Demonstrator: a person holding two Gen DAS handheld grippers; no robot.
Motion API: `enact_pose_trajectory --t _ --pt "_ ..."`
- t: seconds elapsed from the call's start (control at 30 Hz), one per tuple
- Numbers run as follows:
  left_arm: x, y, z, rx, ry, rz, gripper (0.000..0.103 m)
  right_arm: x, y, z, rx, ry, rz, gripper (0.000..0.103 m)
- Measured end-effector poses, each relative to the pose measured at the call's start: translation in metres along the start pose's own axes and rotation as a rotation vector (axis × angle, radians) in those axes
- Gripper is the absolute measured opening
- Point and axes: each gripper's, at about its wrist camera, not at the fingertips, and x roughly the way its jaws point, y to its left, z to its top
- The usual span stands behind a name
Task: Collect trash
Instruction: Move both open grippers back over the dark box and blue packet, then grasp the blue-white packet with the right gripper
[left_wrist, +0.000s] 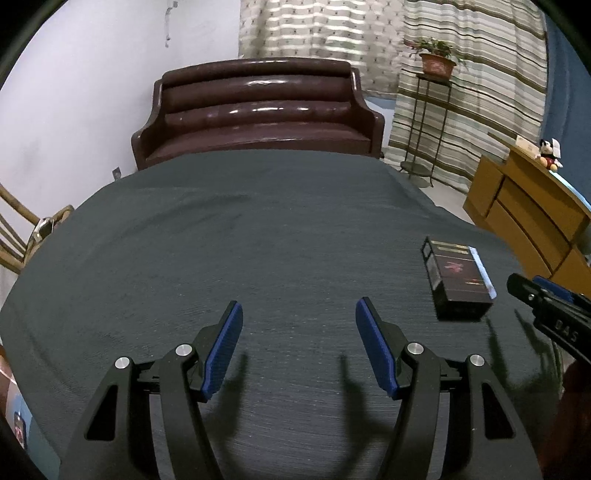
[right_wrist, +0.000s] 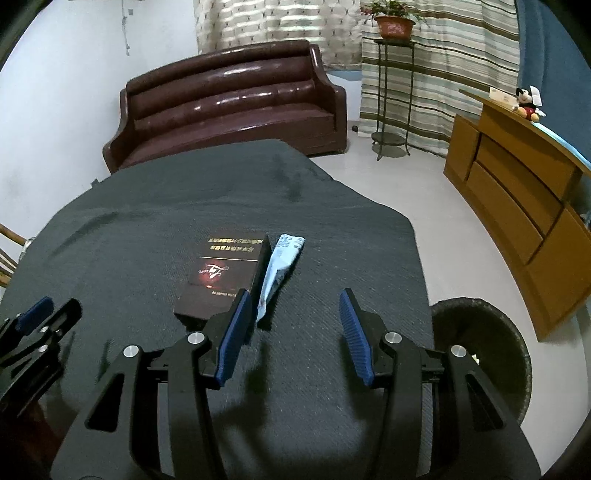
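Observation:
A black cigarette box (right_wrist: 225, 280) lies on the dark cloth-covered table (right_wrist: 147, 229); a crumpled light blue wrapper (right_wrist: 279, 267) lies against its right side. My right gripper (right_wrist: 295, 301) is open and empty, hovering just in front of both, its left pad beside the wrapper's near end. In the left wrist view the box (left_wrist: 458, 277) lies at the right, with the wrapper showing only as a thin blue edge behind it. My left gripper (left_wrist: 299, 310) is open and empty over bare cloth, left of the box.
A dark round bin (right_wrist: 487, 354) stands on the floor off the table's right edge. A brown leather sofa (right_wrist: 229, 103) is behind the table. A wooden cabinet (right_wrist: 517, 206) and a plant stand (right_wrist: 393, 92) are at the right. A wooden chair (left_wrist: 14, 240) is at the left.

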Motion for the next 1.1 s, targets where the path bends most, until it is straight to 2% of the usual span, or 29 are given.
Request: enact_pose_trajectory --t 0.17,0.63,0.7,0.73,0.83,0.87,0.93,1.1 --pt "0.002 0.008 0.0 -0.017 0.009 -0.011 0.062 0.018 0.007 0.001 -0.002 0.043 -0.034 0.048" --pt "0.008 0.016 0.002 -0.033 0.026 -0.031 0.062 0.043 0.011 0.014 -0.016 0.101 -0.041 0.047" --pt "0.008 0.014 0.001 -0.032 0.027 -0.031 0.062 0.043 0.01 0.014 -0.019 0.103 -0.044 0.042" --pt "0.008 0.014 0.002 -0.032 0.029 -0.032 0.062 0.044 0.011 0.014 -0.021 0.107 -0.042 0.034" --pt "0.01 0.01 0.003 -0.027 0.029 -0.037 0.063 0.047 0.012 0.012 -0.027 0.119 -0.037 0.024" --pt "0.01 0.008 0.003 -0.025 0.031 -0.04 0.063 0.047 0.012 0.011 -0.029 0.121 -0.031 0.016" --pt "0.011 0.006 0.002 -0.023 0.032 -0.044 0.063 0.046 0.012 0.011 -0.03 0.117 -0.021 0.009" --pt "0.011 -0.007 0.002 -0.006 0.036 -0.068 0.063 0.036 0.01 0.009 -0.051 0.088 -0.02 0.008"
